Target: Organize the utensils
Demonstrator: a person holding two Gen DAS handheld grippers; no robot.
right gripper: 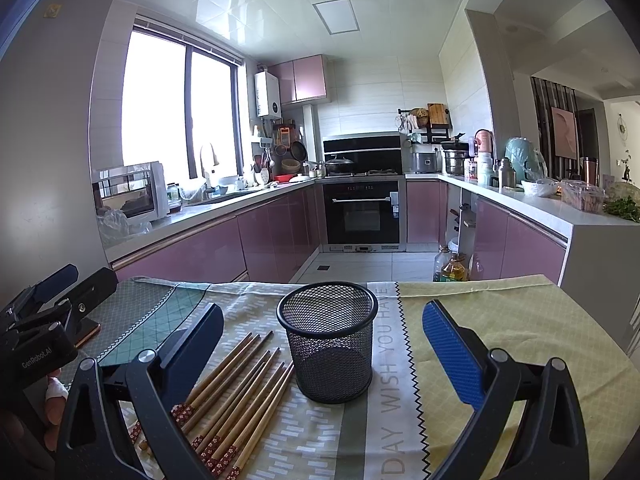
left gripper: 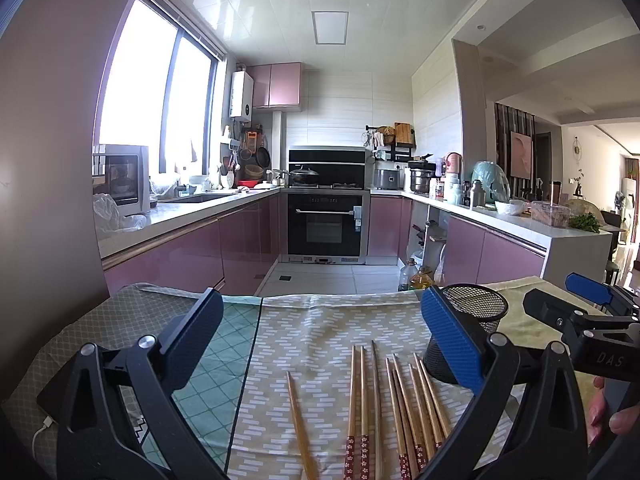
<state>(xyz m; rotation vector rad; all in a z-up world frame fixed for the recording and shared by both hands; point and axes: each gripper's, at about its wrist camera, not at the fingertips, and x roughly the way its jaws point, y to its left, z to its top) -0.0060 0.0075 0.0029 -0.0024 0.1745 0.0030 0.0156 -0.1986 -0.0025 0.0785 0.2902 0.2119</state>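
Where they lie loose: bamboo chopsticks (right gripper: 240, 396), red floral-patterned ends.

1. Black wire-mesh cylindrical cup (right gripper: 330, 344): black throughout.
2. Light-brown wooden chopsticks (right gripper: 236, 392): dark red ends with small white flowers.
3. Patterned fabric table covering (right gripper: 312, 440): beige with white dashes; teal lattice (left gripper: 208, 392); yellow-green diamond grid (right gripper: 520, 320); grey lettering.
4. Glossy lower kitchen cabinets (right gripper: 272, 232): pink-mauve.
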